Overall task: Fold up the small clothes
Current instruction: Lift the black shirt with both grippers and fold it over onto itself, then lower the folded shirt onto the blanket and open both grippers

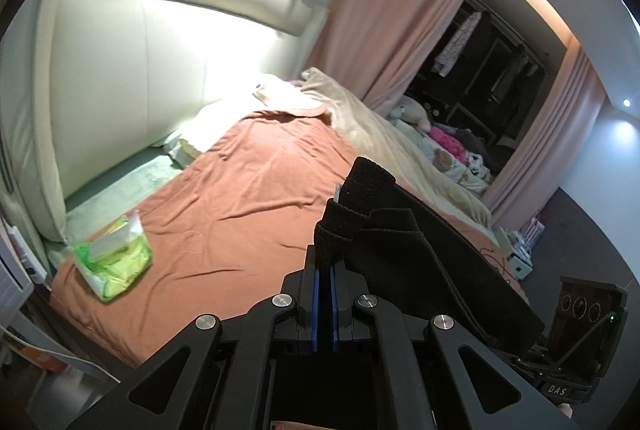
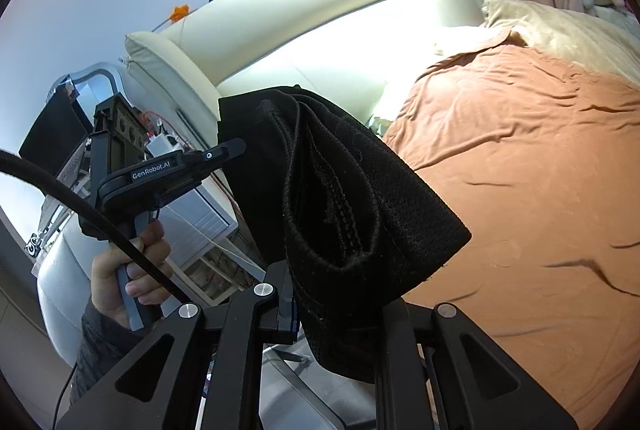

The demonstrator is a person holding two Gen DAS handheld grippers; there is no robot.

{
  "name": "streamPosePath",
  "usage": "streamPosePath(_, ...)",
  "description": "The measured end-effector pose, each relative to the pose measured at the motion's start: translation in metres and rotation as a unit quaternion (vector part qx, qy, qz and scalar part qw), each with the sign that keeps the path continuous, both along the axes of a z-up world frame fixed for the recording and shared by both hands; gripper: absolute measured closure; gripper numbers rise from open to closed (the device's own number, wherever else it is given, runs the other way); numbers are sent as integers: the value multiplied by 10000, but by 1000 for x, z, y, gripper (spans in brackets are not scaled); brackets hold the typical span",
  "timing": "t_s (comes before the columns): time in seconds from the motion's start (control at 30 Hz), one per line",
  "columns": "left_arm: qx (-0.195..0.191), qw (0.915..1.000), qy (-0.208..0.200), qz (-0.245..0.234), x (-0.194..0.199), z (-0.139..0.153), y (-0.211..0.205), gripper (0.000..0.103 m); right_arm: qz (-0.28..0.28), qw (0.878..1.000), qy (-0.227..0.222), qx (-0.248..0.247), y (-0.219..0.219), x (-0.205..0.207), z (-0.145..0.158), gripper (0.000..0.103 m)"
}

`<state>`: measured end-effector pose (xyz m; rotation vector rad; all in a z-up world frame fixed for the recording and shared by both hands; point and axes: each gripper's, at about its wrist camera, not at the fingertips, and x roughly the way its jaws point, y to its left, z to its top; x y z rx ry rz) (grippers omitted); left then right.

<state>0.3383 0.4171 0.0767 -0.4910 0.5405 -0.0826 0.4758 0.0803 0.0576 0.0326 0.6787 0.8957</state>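
Observation:
A black knit garment with an elastic waistband (image 1: 404,230) hangs in the air above the bed, stretched between both grippers. My left gripper (image 1: 325,254) is shut on one end of the waistband, its blue pads pressed together on the cloth. In the right wrist view the garment (image 2: 352,198) drapes over my right gripper (image 2: 340,306), which is shut on its other end; the fingertips are hidden by cloth. The left gripper (image 2: 224,152) also shows there, held by a hand at the left. The right gripper's body (image 1: 580,318) shows at the lower right of the left wrist view.
The bed has a rust-orange sheet (image 1: 248,190) and a beige blanket (image 1: 384,134). A green wet-wipe pack (image 1: 114,258) lies at its near left corner. A cream padded headboard (image 1: 132,70), pink curtains (image 1: 384,10) and soft toys (image 1: 436,134) stand beyond. A white cabinet (image 2: 200,222) stands beside the bed.

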Motion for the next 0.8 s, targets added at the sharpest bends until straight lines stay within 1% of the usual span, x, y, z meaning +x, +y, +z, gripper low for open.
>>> streamPosePath(0.1,10,9998,62,162,2,-6,16,99,48,9999,93,-4,14,13,-9,94)
streamPosePath(0.23,166,9992,207,302,17,-16,31,99,138,9998,129,-54,32,30,-21,94)
streamPosePath(0.37,152,9985,371,384,45,-37,49,99,169,9995,243,-104,47,55,-38,94)
streamPosePath(0.43,167,9978,492,414,61,-49,54,99,100,9994,277,-205,52,71,-48,94)
streamPosePath(0.53,72,9970,641,437,86,-66,62,99,-43,9992,277,-292,58,96,-58,94)
streamPosePath(0.63,220,9958,730,515,105,-76,62,99,-64,9988,339,-335,71,116,-67,94)
streamPosePath(0.73,155,9951,809,540,125,-90,68,99,-88,9984,422,-378,78,135,-77,94)
streamPosePath(0.8,201,9943,885,562,140,-99,70,99,-114,9980,471,-416,82,148,-83,94)
